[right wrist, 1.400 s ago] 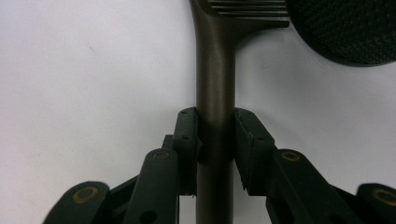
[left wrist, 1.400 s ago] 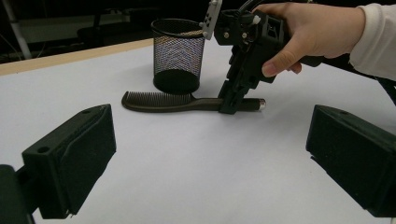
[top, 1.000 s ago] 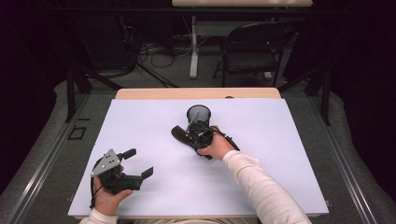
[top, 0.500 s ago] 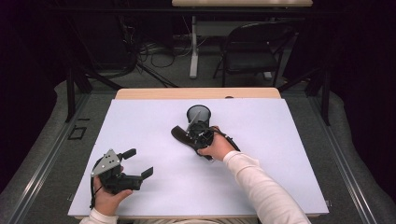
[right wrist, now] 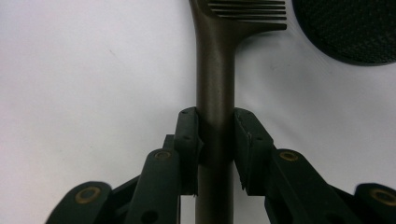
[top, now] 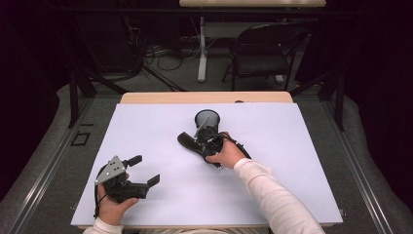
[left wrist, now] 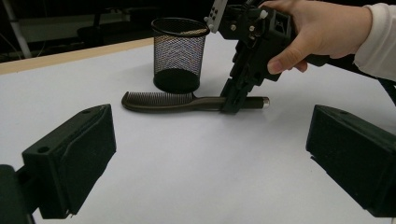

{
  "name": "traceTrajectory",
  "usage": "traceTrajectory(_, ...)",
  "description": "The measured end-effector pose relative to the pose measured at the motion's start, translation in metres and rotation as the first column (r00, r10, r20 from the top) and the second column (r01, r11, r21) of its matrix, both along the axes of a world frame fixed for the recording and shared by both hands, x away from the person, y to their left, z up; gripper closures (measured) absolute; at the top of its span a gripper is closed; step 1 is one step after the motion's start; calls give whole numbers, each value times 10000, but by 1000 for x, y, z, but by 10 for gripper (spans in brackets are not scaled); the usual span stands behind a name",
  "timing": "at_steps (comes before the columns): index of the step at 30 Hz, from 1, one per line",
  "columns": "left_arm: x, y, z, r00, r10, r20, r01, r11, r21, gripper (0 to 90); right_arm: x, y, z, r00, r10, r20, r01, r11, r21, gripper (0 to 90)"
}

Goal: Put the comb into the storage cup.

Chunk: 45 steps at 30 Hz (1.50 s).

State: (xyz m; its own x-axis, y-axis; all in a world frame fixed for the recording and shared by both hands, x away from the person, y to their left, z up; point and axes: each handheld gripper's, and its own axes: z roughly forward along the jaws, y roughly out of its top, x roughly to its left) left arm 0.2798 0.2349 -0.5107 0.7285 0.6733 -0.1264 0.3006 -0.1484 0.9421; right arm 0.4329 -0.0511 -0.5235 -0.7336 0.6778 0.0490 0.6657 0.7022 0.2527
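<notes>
Beside the mesh cup [top: 207, 120], right tongs [right wrist: 215, 140] clamp the comb's handle [right wrist: 214, 79]; left tongs [top: 145, 170] gape.

The dark brown comb [left wrist: 187, 101] lies flat on the white table, its handle clamped between the right gripper's [right wrist: 215, 149] pads. Its fine teeth face the black wire-mesh pen cup [left wrist: 179, 53], which stands upright just beside the toothed end, apart from it.
</notes>
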Motion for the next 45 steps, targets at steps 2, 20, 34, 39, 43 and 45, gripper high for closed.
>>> traceTrajectory(2,0,0,0,10000,-3,-2,3,10000,7,18,-2,1,1,10000,-84,-38,85,9999,72,730)
traceTrajectory(20,1,1,0,10000,55,-7,-55,10000,-1,18,-12,1,11,9984,220,530,-262,9965,794,729)
traceTrajectory(34,1,1,-1,9999,132,-61,-132,9999,-26,21,-23,-4,21,9942,275,1043,-439,9864,1586,730)
traceTrajectory(39,1,2,-1,9999,93,-78,-93,9999,-60,21,-28,-7,25,9899,267,1394,-523,9816,1837,730)
traceTrajectory(43,1,2,-1,9999,102,-63,-102,9999,-57,22,-31,-10,26,9880,269,1524,-574,9782,1996,730)
traceTrajectory(45,1,2,-1,9999,99,-65,-100,9999,-59,22,-32,-12,27,9873,209,1575,-540,9764,2089,730)
